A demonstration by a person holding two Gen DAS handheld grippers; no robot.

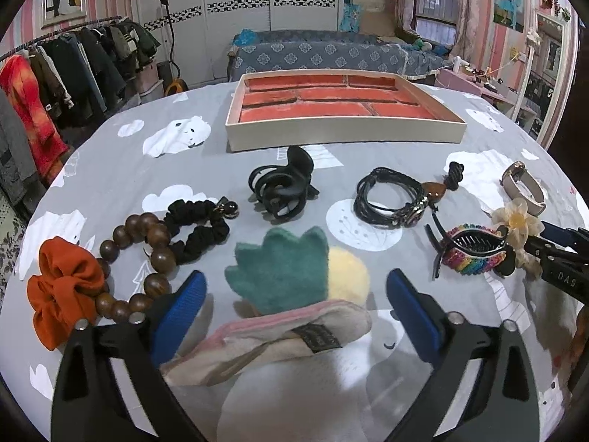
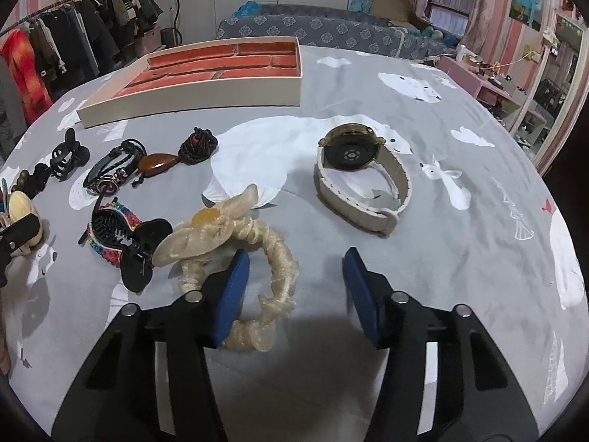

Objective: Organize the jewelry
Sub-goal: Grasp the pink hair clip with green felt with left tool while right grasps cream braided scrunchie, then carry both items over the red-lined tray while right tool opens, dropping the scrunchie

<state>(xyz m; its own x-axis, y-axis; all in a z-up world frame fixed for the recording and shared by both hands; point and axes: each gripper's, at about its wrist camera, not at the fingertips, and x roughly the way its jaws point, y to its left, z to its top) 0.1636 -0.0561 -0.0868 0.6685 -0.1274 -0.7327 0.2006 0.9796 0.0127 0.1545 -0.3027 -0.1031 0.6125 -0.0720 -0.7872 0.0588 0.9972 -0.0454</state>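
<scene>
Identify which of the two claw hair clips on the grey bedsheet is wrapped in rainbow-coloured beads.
The rainbow-beaded claw clip lying beside the cream flower scrunchie; the other, the plain black claw clip, sits nearer the red-lined tray.

Glossy wooden beads (image 1: pixel 147 254), fuzzy felt pineapple (image 1: pixel 294 276), shiny black plastic claw clip (image 1: pixel 281 188).

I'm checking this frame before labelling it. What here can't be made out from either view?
- Watch face: it lies face down in the right view; the left view shows only its edge.
- Tray near compartments: the front wall hides their floors in both views.
- Pineapple clip: its near end runs under the left gripper.
- Cream scrunchie: the right gripper finger covers part of its loop.
</scene>
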